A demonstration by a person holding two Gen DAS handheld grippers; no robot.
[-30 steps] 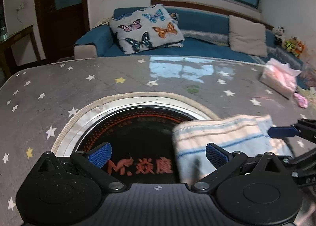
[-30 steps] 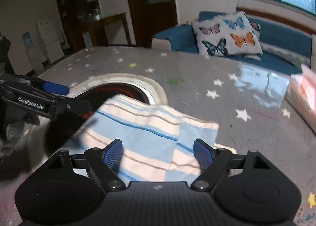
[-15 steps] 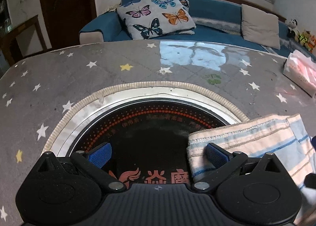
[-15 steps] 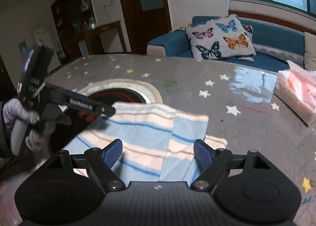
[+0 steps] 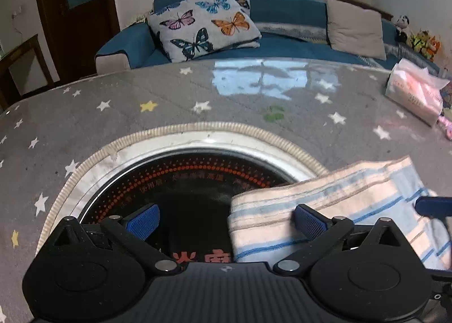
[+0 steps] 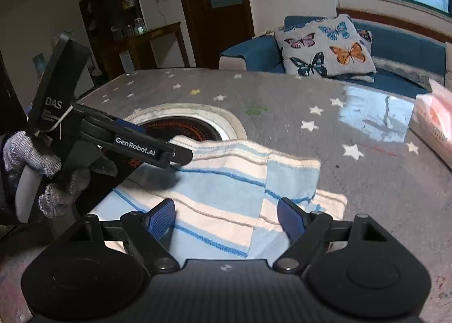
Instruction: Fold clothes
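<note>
Grey star-printed cloth covers the wide tabletop (image 5: 118,97), which runs back to a blue sofa (image 5: 282,12) carrying a butterfly cushion (image 5: 203,23) and a beige cushion (image 5: 356,29). Most of the far and left stretches of the tabletop lie bare, so there is open surface on those sides. Set into the tabletop is a round black cooktop (image 5: 180,181) with a pale corded rim. A striped towel (image 6: 226,181), blue, cream and brown, lies folded on the tabletop, its left edge overlapping the cooktop's right side; a narrower folded flap sits on its right part, with a cream corner poking out beyond it. A pink tissue pack (image 6: 432,122) rests near the right edge of the tabletop, well apart from the towel. The left claw (image 5: 226,221) hangs spread wide over the cooktop, its right finger above the towel's near-left corner, gripping nothing. The right claw (image 6: 226,218) is likewise spread wide, low over the towel's near edge, with cloth showing between its blue pads (image 6: 162,218).
</note>
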